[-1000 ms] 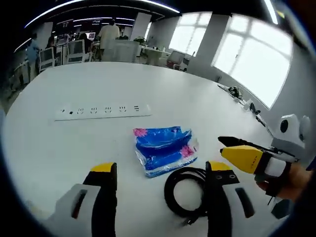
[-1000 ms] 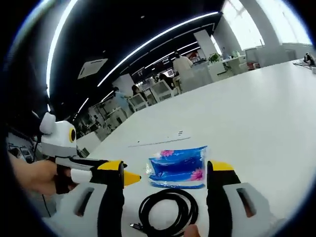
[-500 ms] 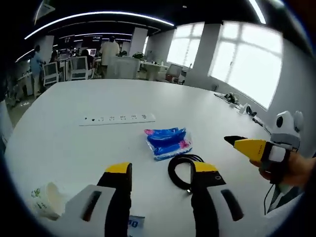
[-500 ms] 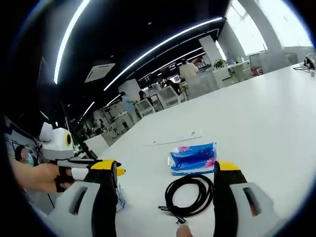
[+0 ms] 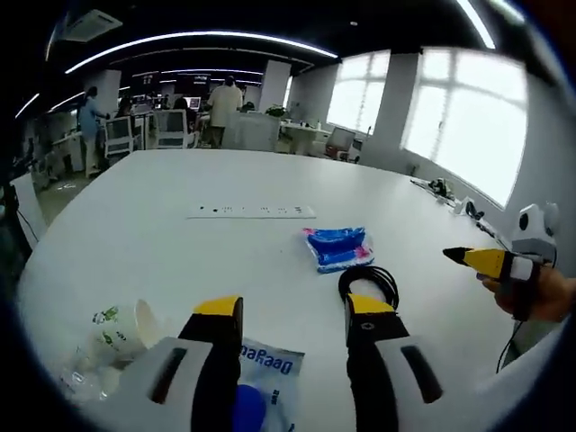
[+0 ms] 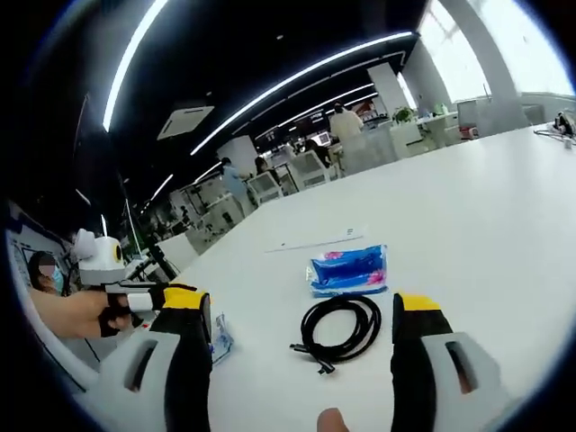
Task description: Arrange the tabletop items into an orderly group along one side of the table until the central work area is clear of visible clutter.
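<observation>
A blue pack (image 5: 338,247) is seen lying flat near the middle of the white desk (image 5: 180,243), with a coiled black cable (image 5: 369,282) just beside it. A white power strip (image 5: 252,211) lies farther back. A tipped paper cup (image 5: 121,328) and a printed plastic bag (image 5: 265,364) are found near the left hand-held gripper (image 5: 292,310), whose jaws are spread and hold nothing. The right hand-held gripper (image 6: 301,310) is also spread wide and empty, above the cable (image 6: 337,326).
</observation>
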### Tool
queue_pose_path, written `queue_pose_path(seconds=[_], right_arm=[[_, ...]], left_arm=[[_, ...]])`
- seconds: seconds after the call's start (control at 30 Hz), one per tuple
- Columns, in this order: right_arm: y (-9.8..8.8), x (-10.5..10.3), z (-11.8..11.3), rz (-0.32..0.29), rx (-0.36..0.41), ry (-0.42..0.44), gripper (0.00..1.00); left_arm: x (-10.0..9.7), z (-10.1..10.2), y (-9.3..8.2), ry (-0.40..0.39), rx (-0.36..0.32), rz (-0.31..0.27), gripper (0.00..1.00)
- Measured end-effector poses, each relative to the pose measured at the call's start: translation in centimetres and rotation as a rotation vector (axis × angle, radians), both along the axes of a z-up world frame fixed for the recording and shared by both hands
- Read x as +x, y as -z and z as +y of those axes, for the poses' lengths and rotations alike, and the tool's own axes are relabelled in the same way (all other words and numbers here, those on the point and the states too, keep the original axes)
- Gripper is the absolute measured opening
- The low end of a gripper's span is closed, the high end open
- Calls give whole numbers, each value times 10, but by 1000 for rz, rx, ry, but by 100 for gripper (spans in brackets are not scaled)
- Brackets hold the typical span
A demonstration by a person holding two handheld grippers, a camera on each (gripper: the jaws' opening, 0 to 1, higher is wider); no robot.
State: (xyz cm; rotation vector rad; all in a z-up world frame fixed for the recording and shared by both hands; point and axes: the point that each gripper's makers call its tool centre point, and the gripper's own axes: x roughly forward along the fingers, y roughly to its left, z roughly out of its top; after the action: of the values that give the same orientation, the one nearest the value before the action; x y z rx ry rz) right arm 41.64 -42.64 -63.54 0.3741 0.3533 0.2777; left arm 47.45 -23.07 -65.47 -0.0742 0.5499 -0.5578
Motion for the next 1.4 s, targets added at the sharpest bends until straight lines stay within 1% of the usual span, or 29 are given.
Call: queue_pose_path(seconds=[0.03, 0.1, 0.17, 0.3, 0.37, 0.43, 0.47, 0.5, 0.53, 0.57, 0.6, 0.63, 0.7, 0.8, 0.9, 1.0, 1.1, 1.13, 1.23, 1.33, 1.4], right_arm=[[3, -4, -2, 15, 4, -1, 83], [6, -9, -4, 32, 5, -2, 83], [10, -12, -5, 50, -6, -9, 82], [13, -18, -4, 65, -2, -22, 82], [17, -22, -4, 85, 0, -29, 81], [19, -27, -6, 90, -1, -34, 81], [21, -29, -7, 99, 0, -36, 81], [24, -31, -8, 109, 4, -35, 81], [27, -33, -9, 117, 8, -34, 81], [31, -34, -9, 126, 15, -33, 81], [38, -38, -10, 158, 36, -29, 81], [42, -39, -11, 173, 43, -24, 80], [43, -40, -12, 173, 47, -18, 79], [43, -40, -14, 178, 49, -10, 79], [46, -38, -13, 188, 50, -10, 78], [48, -38, -8, 198, 46, -28, 77], [50, -38, -4, 208, 43, -47, 76], [50, -38, -3, 210, 42, -51, 76], [52, -37, -1, 219, 40, -63, 75], [51, -37, 5, 219, 37, -85, 75], [50, -38, 14, 219, 31, -134, 73]], left_arm=[[-1, 1, 1, 3, 7, -12, 56], [-2, 4, 4, 10, 35, -7, 56], [-4, 6, 6, 10, 37, -4, 57], [-13, 13, 7, 2, 40, -2, 61], [-17, 17, 8, 6, 31, 5, 66], [-24, 25, 9, 13, 49, -7, 69], [-30, 32, 12, 16, 79, -2, 70], [-33, 37, 14, 11, 87, 3, 69], [-37, 47, 18, -9, 85, 14, 69], [-40, 52, 19, -29, 68, 24, 70], [-44, 62, 23, -70, 33, 42, 70], [-48, 69, 27, -90, 24, 59, 71], [-57, 85, 36, -119, 42, 83, 71], [-69, 99, 43, -137, 59, 103, 71], [-76, 110, 50, -159, 71, 126, 70], [-79, 116, 53, -178, 73, 139, 69], [-77, 120, 53, -203, 74, 135, 68], [-74, 121, 51, -217, 69, 123, 68], [-70, 120, 50, -232, 51, 124, 66], [-70, 117, 51, -232, 46, 127, 66], [-71, 116, 51, -233, 39, 129, 67]])
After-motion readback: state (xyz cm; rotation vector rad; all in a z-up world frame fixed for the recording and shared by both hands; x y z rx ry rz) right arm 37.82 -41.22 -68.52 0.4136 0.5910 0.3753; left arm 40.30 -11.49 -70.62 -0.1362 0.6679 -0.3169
